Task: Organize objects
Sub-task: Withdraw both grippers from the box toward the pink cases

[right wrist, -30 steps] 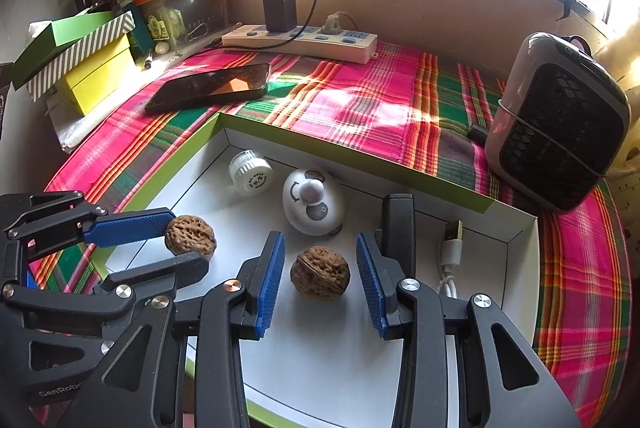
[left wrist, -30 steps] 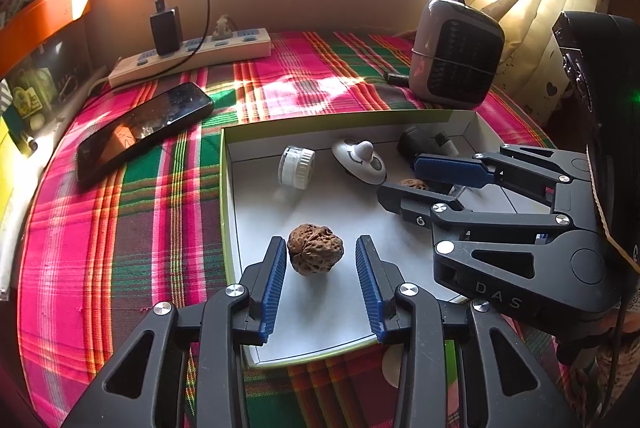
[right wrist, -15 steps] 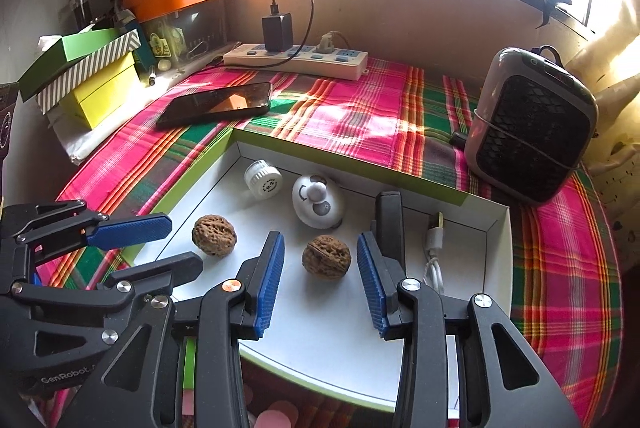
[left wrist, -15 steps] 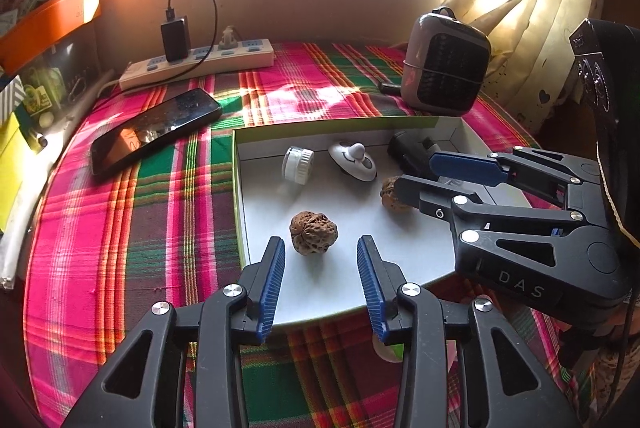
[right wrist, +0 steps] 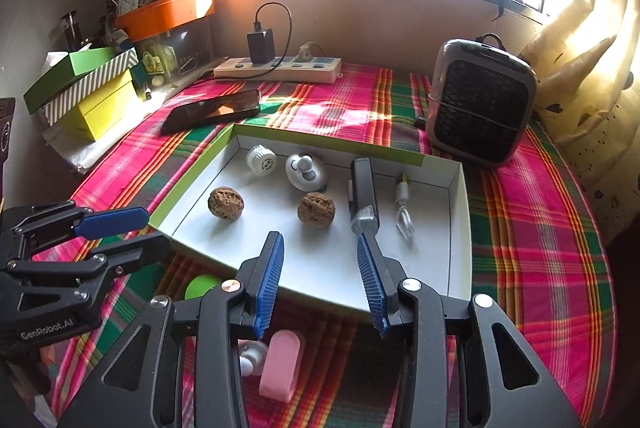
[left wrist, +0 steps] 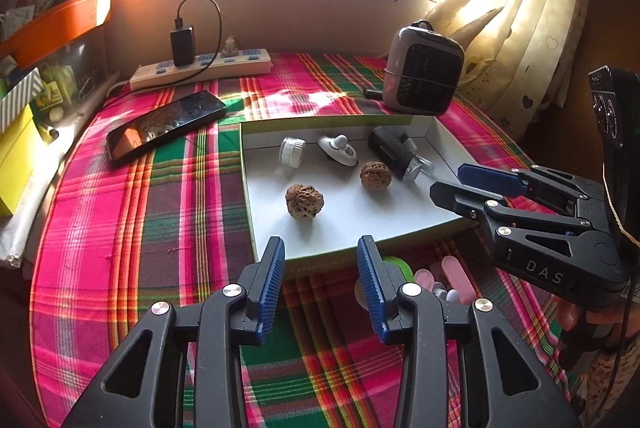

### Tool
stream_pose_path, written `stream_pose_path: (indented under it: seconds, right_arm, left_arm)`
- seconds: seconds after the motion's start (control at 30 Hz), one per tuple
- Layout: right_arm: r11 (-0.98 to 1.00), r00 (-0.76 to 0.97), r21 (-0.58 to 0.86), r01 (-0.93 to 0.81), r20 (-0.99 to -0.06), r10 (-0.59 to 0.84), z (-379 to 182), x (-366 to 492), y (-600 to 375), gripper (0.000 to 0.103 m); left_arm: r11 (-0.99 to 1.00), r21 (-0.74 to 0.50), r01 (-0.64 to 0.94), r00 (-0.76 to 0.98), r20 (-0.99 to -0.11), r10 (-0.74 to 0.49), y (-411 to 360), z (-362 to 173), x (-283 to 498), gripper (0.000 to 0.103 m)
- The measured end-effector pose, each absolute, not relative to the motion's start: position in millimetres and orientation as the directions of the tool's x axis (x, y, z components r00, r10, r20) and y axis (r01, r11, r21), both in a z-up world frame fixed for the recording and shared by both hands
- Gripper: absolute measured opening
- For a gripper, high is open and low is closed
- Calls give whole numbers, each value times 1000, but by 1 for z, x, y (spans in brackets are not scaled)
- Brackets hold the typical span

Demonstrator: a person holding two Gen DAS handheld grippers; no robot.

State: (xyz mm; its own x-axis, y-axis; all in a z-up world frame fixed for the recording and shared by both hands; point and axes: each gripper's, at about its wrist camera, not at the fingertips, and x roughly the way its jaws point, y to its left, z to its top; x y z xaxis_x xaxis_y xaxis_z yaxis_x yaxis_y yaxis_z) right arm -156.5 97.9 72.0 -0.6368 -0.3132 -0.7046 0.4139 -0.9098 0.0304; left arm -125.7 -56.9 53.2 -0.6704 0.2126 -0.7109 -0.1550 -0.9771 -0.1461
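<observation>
Both tongs are pulling back and upward from the tray [left wrist: 436, 224]: a second ago each pair of pads was flanking a walnut, and now the 2 walnuts are lying free on the white floor, well ahead of the fingertips. The left gripper [left wrist: 321, 260] is hanging with its blue pads apart and nothing between them, its tips just over the tray's near rim; the left walnut [left wrist: 303, 201] is sitting beyond and slightly left of that gap. The right gripper [right wrist: 320, 256] is likewise standing apart and empty, with the right walnut [right wrist: 316, 209] straight ahead of its opening.

Just short of both tongs, outside the tray's near edge, loose items are waiting: a pink clip [right wrist: 280, 364], a green round piece [right wrist: 202, 287] and some small white bits I cannot identify. These look like the next things to sort.

To do this well, each hand should be clearing the rim fully before dipping toward the cloth, keeping the 2 tongs from crossing, and approaching the pink clip across its narrow width so the pads are seating squarely.
</observation>
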Motion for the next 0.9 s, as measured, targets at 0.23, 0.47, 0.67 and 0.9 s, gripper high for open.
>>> stream_pose_path:
  seconds: [0.23,0.47,0.67,0.9]
  right_arm:
    - [-931,-651,26,365,-708,-275,69,-126,115,40]
    - [-942,-637,29,334,-730,-249,55,-100,121,47]
    - [-942,-605,37,334,-758,-244,40,-93,117,47]
    - [-936,-575,76,344,-771,-274,32,-95,114,47]
  left_arm:
    - [-965,-181,-191,-661,-703,263,-57,49,-105,36]
    - [-948,-202,-248,-620,-718,315,-51,37,-95,36]
    - [-925,-216,-314,-574,-733,366,-43,28,-92,36]
    - [-907,-228,-355,-541,-741,398,-35,22,-94,38]
